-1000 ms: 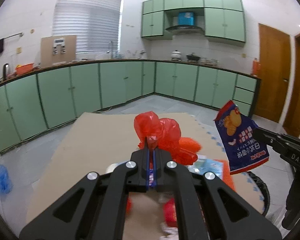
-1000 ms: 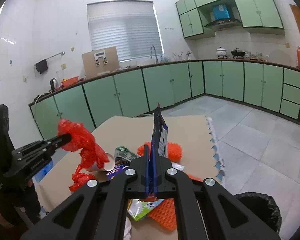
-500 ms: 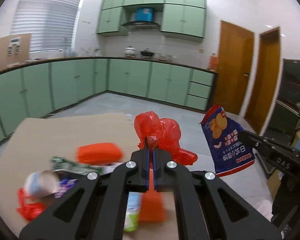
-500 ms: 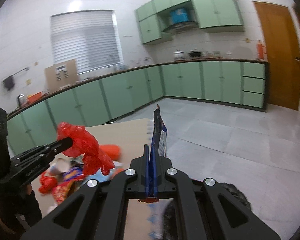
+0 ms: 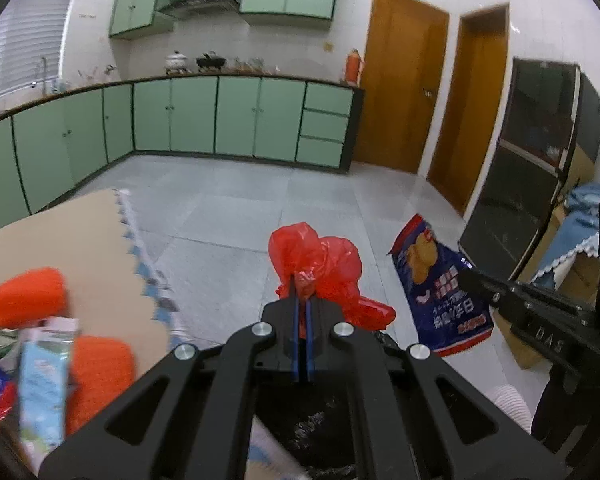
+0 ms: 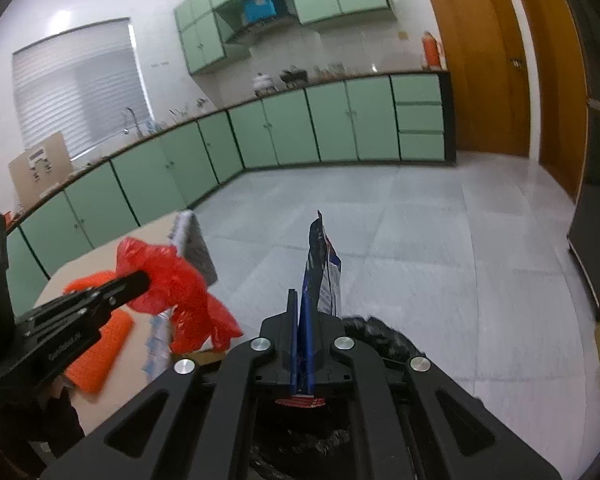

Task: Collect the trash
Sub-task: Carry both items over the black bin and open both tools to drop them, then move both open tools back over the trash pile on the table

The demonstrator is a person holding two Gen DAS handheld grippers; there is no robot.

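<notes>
Black-lined bin [image 5: 320, 432], directly beneath both tools: light wrappers may cling to the pads or drift past its rim on release. Left gripper [image 5: 302, 300], jaws clamped on crumpled red plastic bag [image 5: 324, 264]. Right gripper [image 6: 304, 312], jaws clamped on blue chip bag [image 6: 320, 268], flat, edge-on, printed. Remaining litter sits on cardboard [image 5: 80, 236] beyond.

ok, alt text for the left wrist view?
Left tongs shut on a red plastic bag, held over a black-lined bin. To the right, the right tongs hold a blue chip bag; left, trash on a cardboard-topped table; green kitchen cabinets behind.
</notes>
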